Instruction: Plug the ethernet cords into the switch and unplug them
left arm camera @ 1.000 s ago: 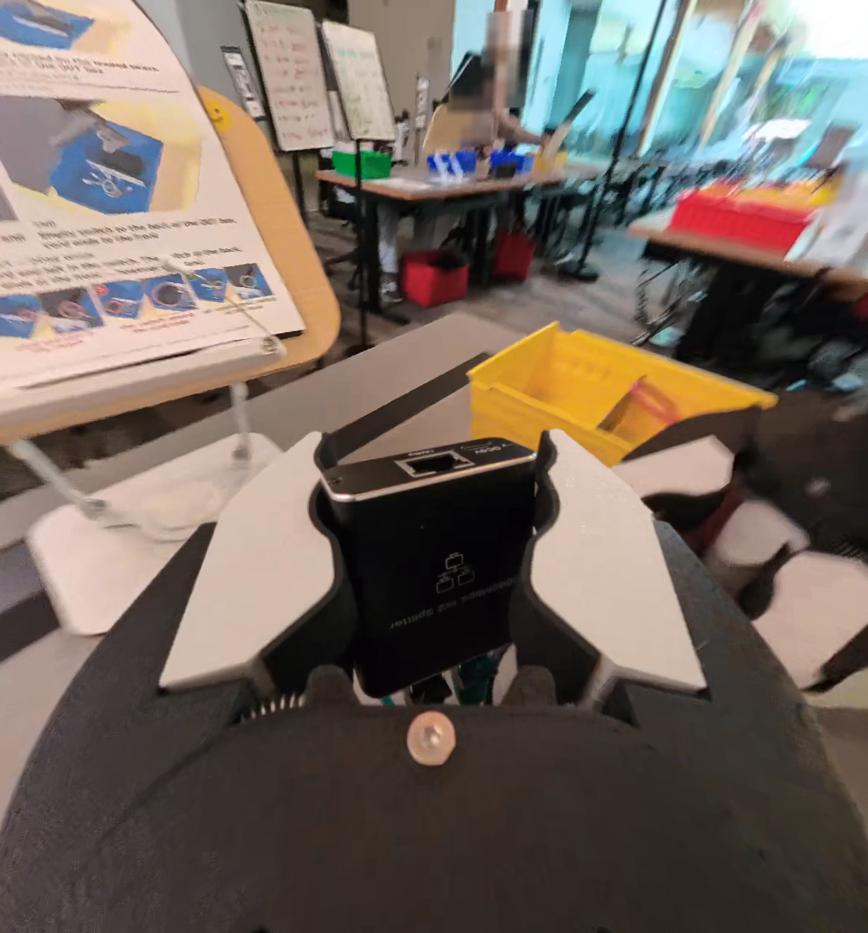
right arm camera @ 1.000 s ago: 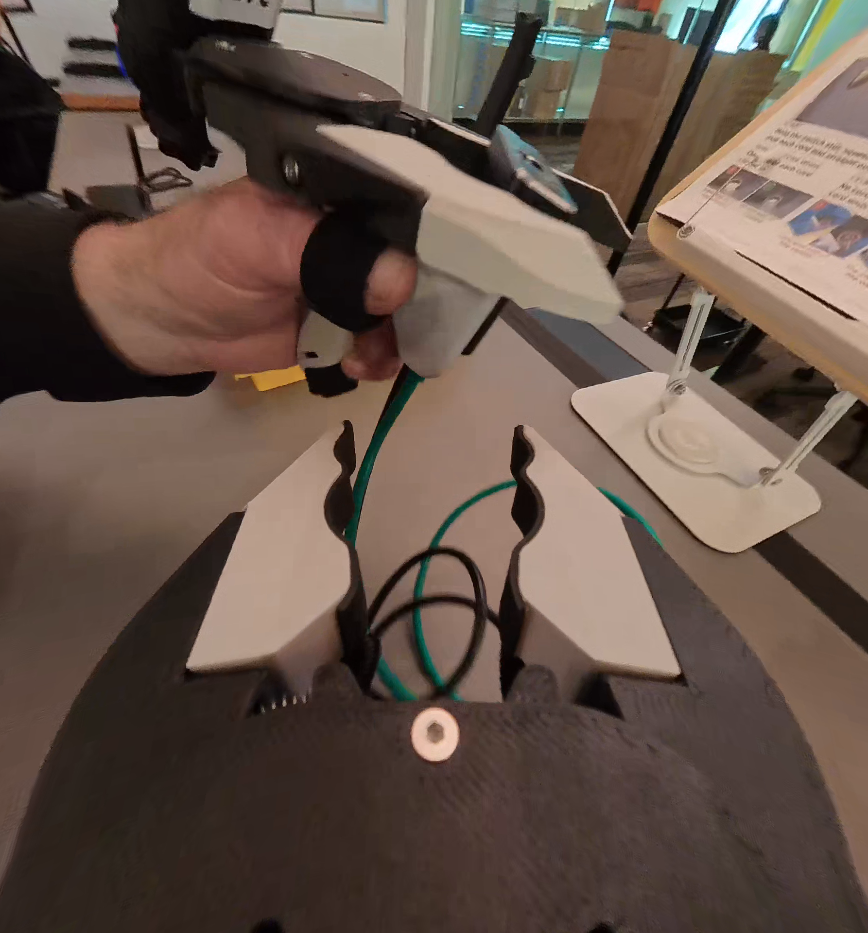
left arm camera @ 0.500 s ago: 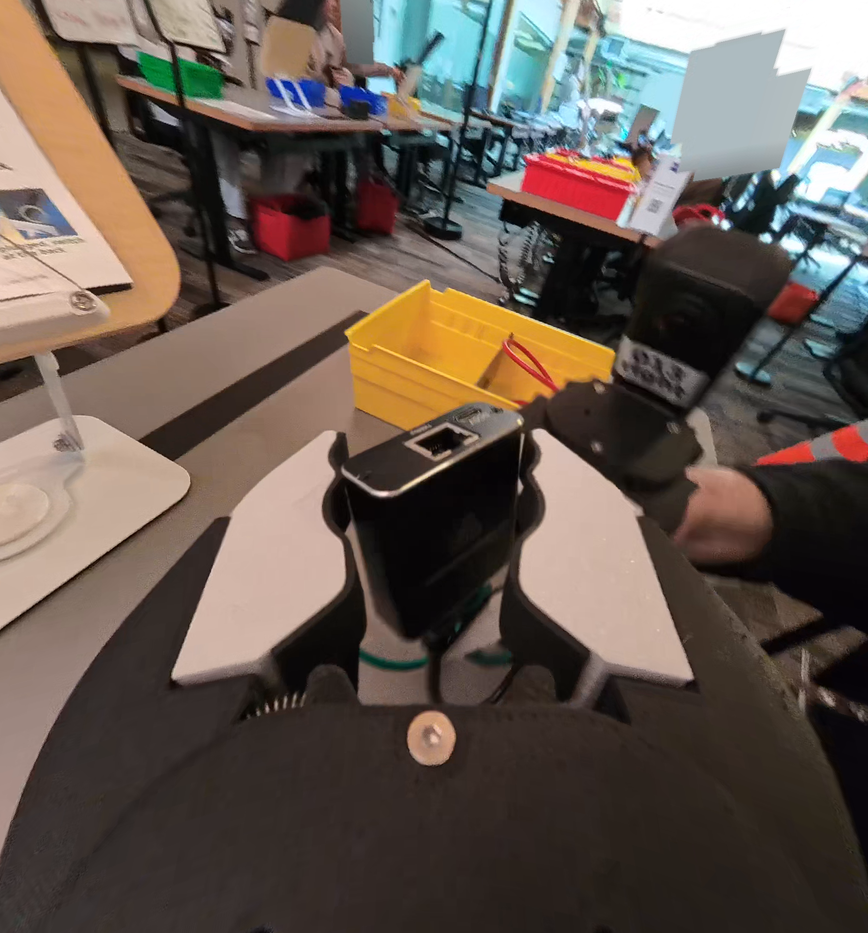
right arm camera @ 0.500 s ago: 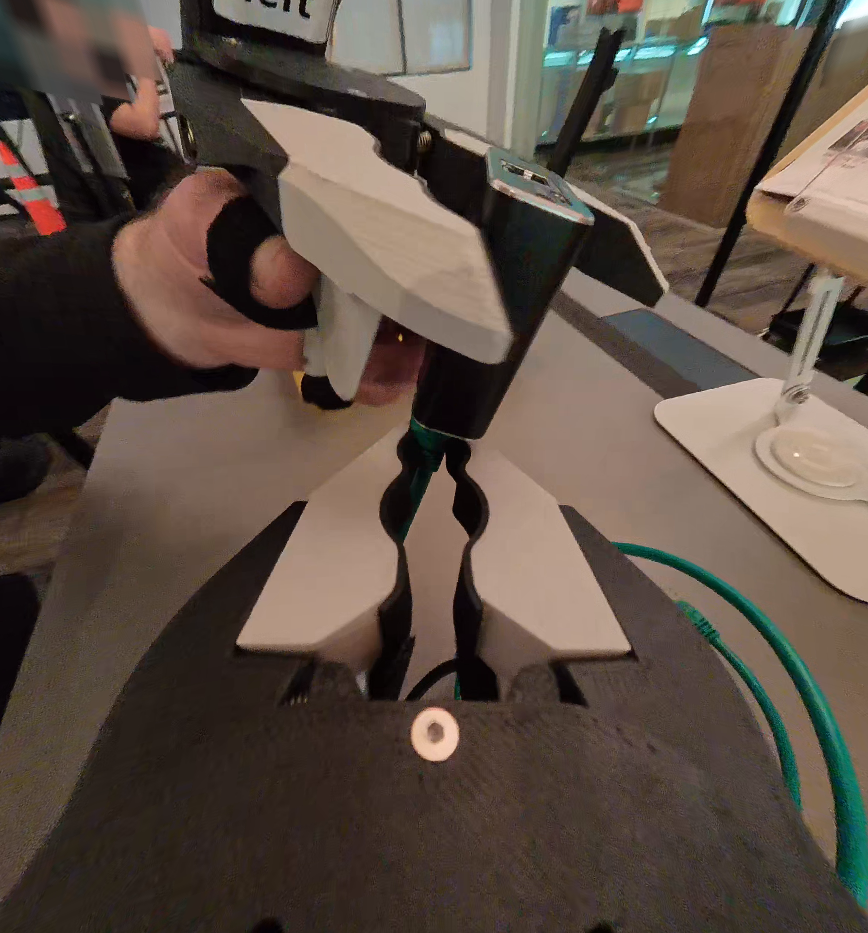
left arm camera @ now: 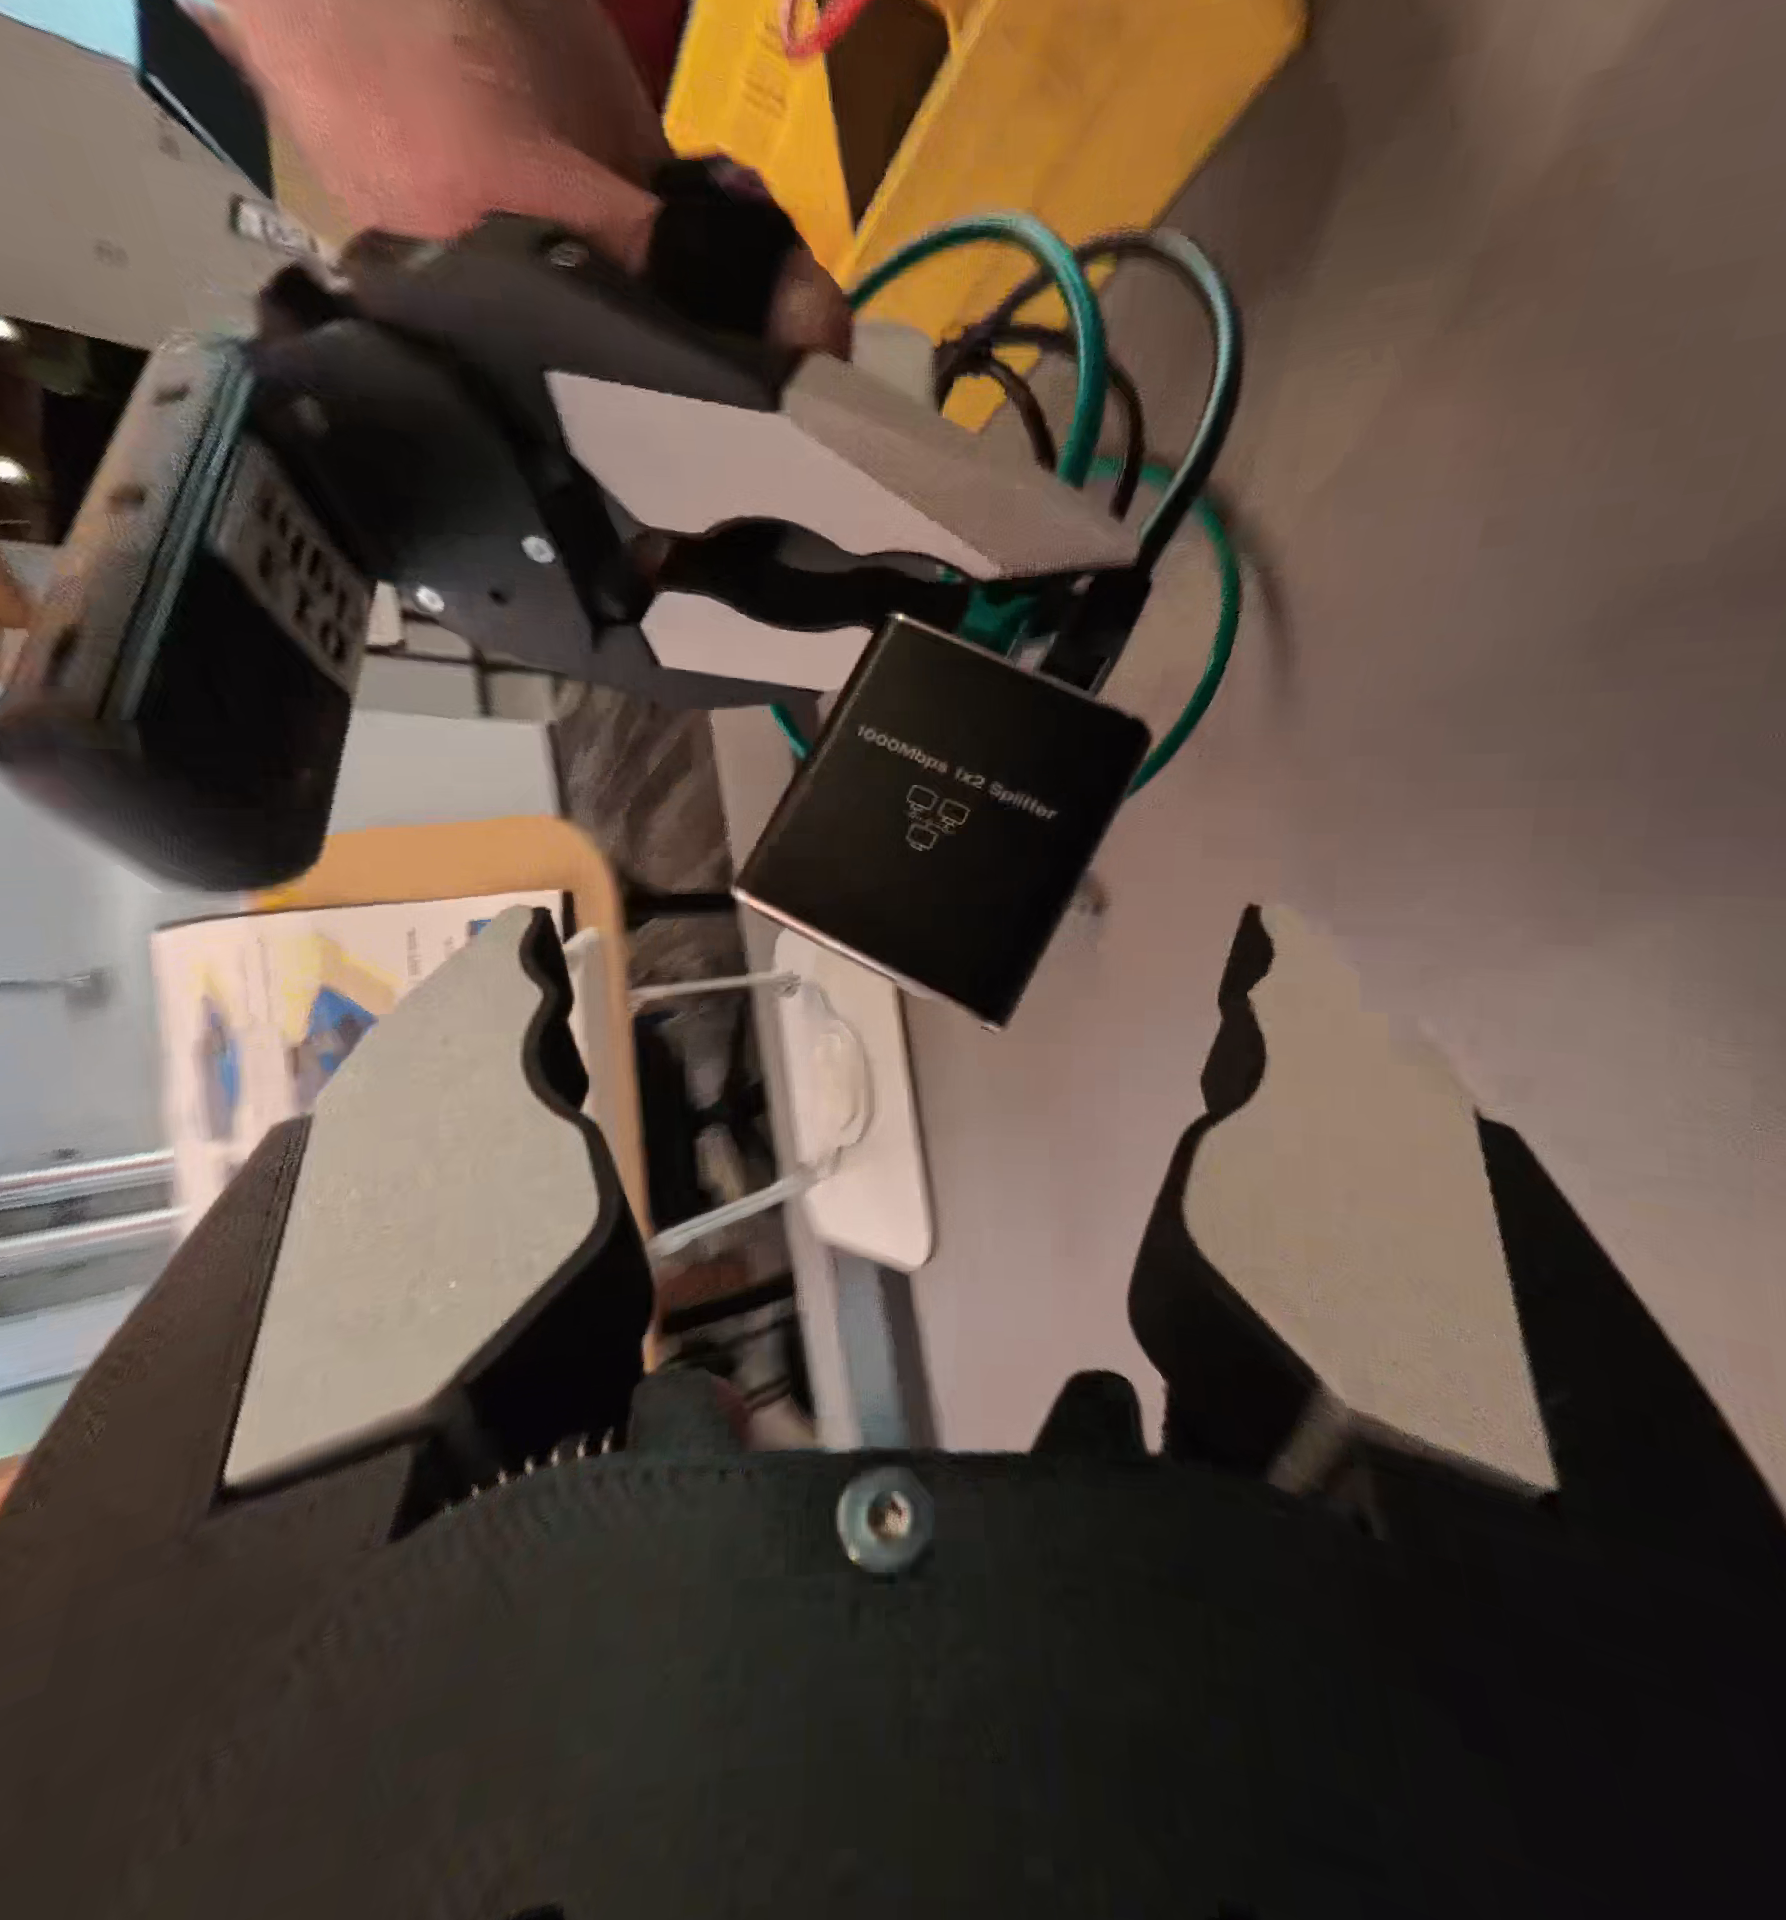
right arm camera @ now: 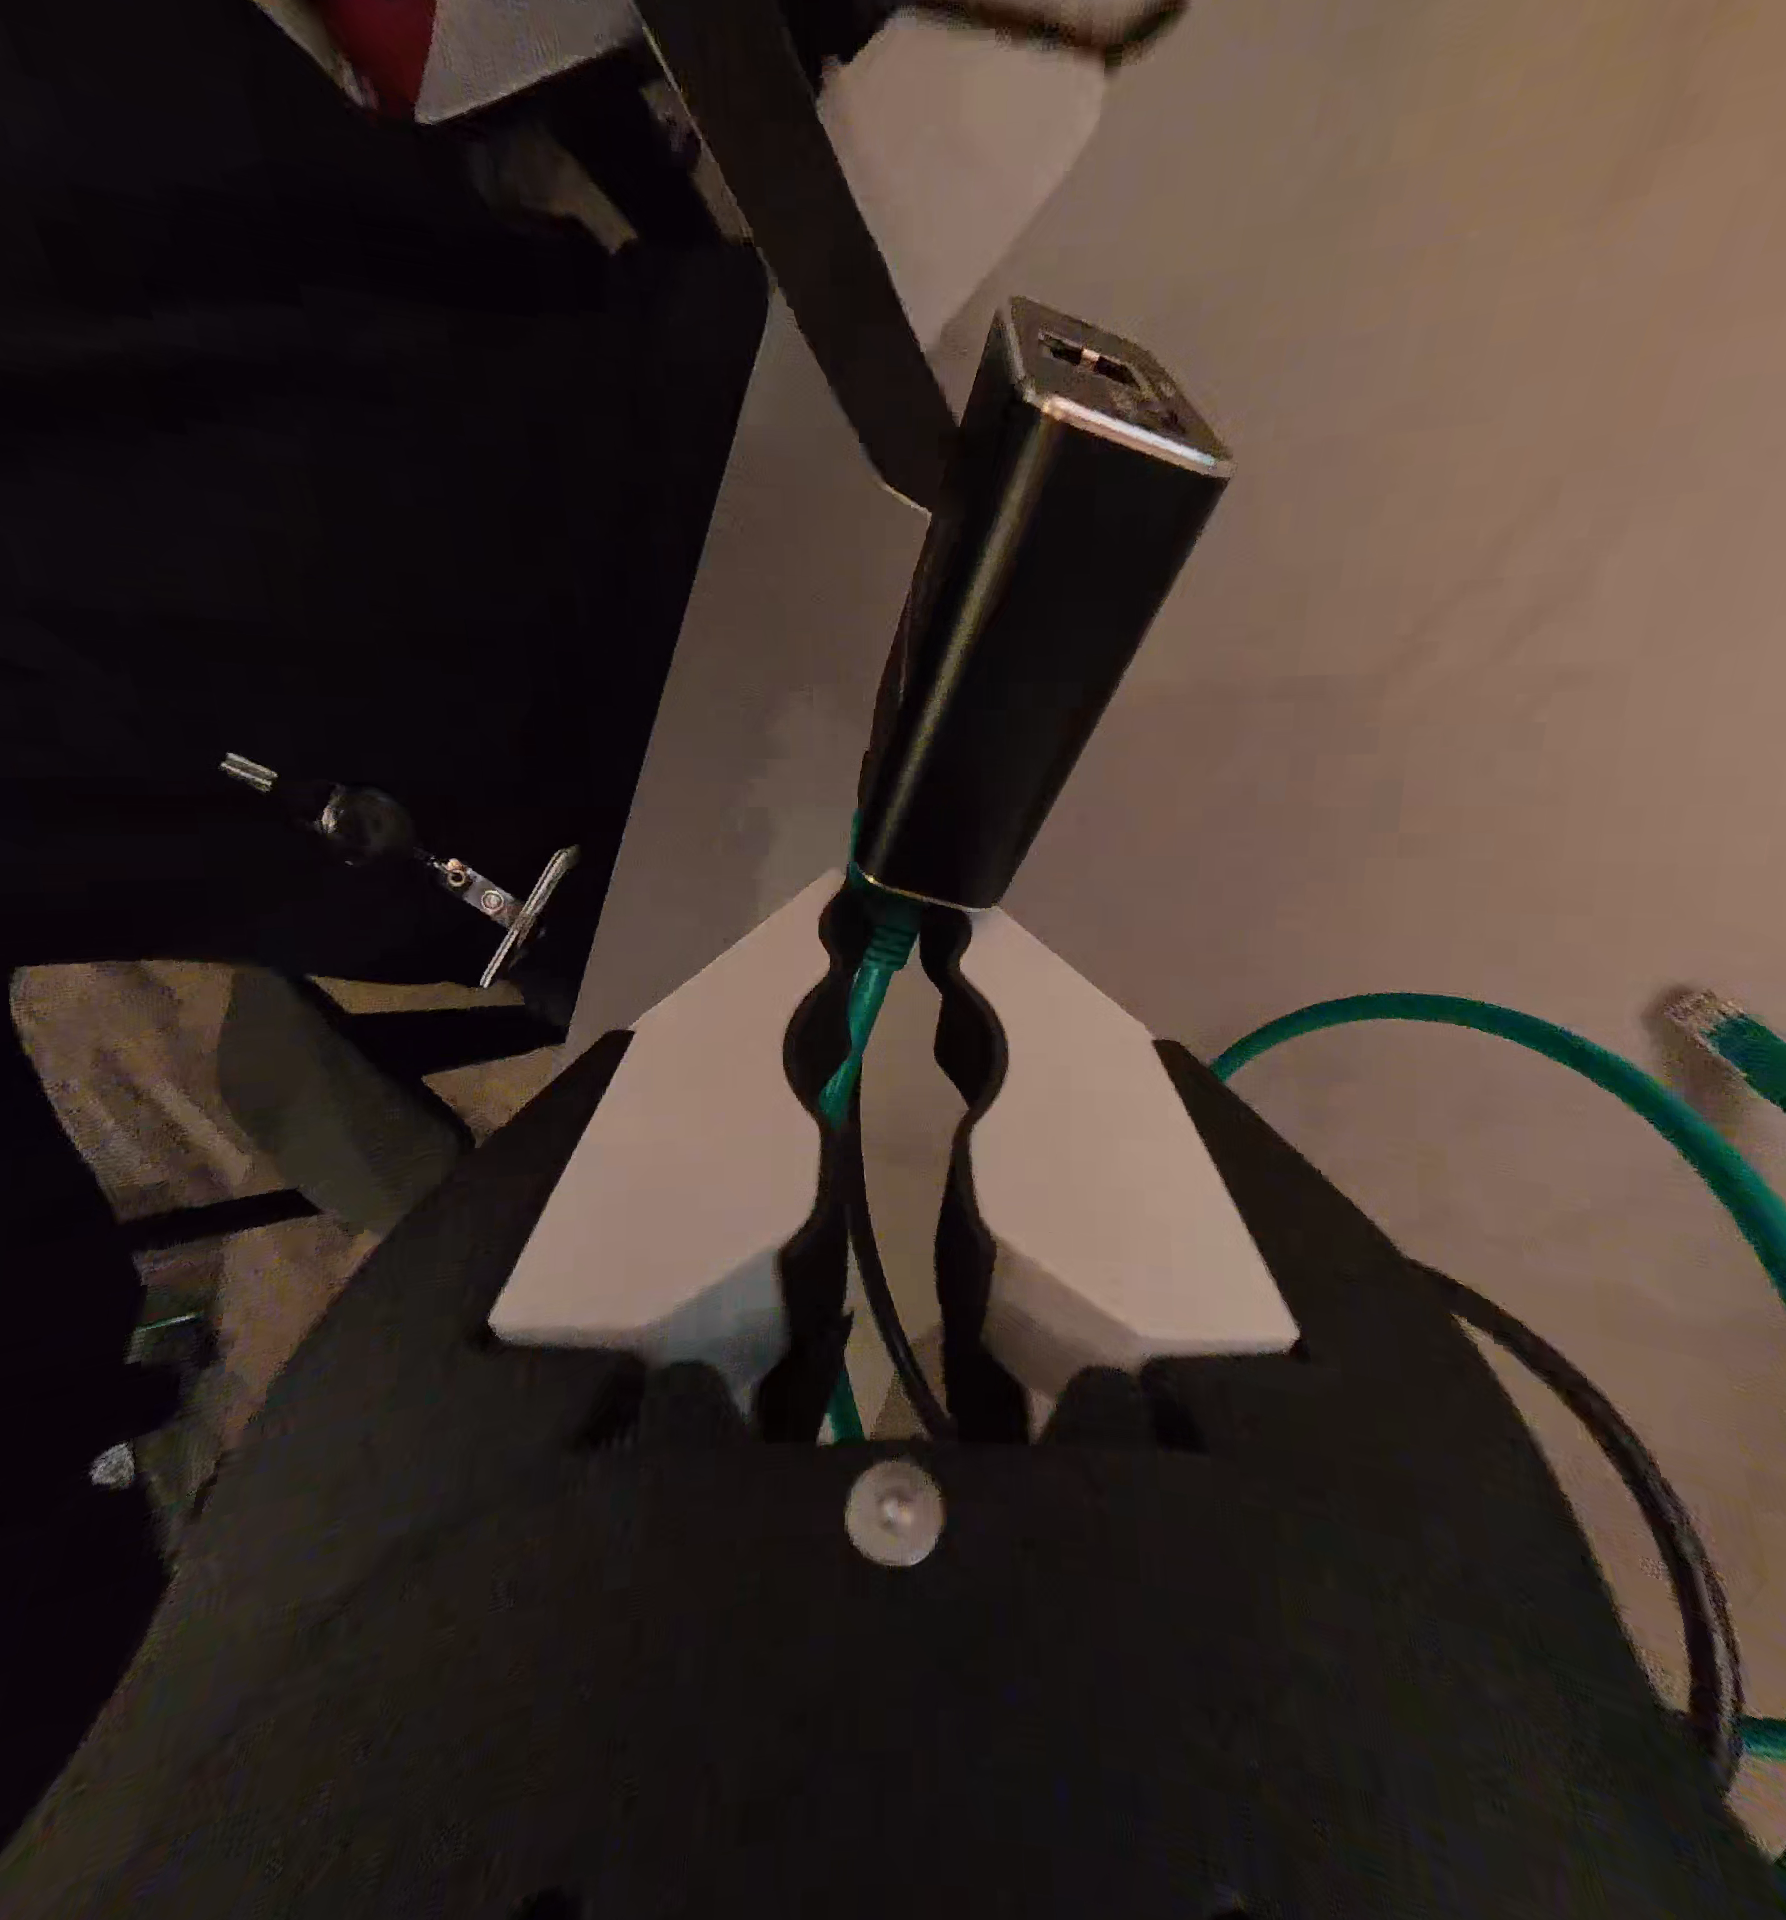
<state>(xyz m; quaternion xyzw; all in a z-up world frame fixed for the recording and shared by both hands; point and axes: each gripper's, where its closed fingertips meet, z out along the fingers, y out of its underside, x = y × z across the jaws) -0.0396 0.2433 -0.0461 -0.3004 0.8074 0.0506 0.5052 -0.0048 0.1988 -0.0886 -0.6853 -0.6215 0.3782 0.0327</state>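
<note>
- Since half a second ago, my left fingers [left arm camera: 889,1023] have let go of the switch [left arm camera: 939,821]; they now stand spread wide with nothing between them, and the switch sits just beyond their tips.
- My right fingers [right arm camera: 894,914] have closed further and now pinch the green ethernet cord [right arm camera: 873,982] right where it enters the near end of the switch [right arm camera: 1034,644], so the black box stands out past the fingertips, tilted, with its far port end uppermost.
- From the left wrist view, my right fingers [left arm camera: 1065,582] show from the side, clamped at the cord end of the switch, with my hand [left arm camera: 473,114] behind them.
- A black cord [right arm camera: 873,1278] also runs down between my right fingers beside the green one; I cannot tell whether it is pinched too.
- Green and black cords [left arm camera: 1128,343] loop out beyond the switch over the grey bench [left arm camera: 1543,623].
- A loose green plug [right arm camera: 1762,1060] lies on the bench to the right, apart from the switch, with more green cord [right arm camera: 1595,1081] arcing near it.
- A yellow bin [left arm camera: 1055,114] sits on the bench past the cord loops.
- A white stand base [left arm camera: 868,1132] and a paper sheet on a tan board [left arm camera: 276,1039] show between and left of my left fingers.
</note>
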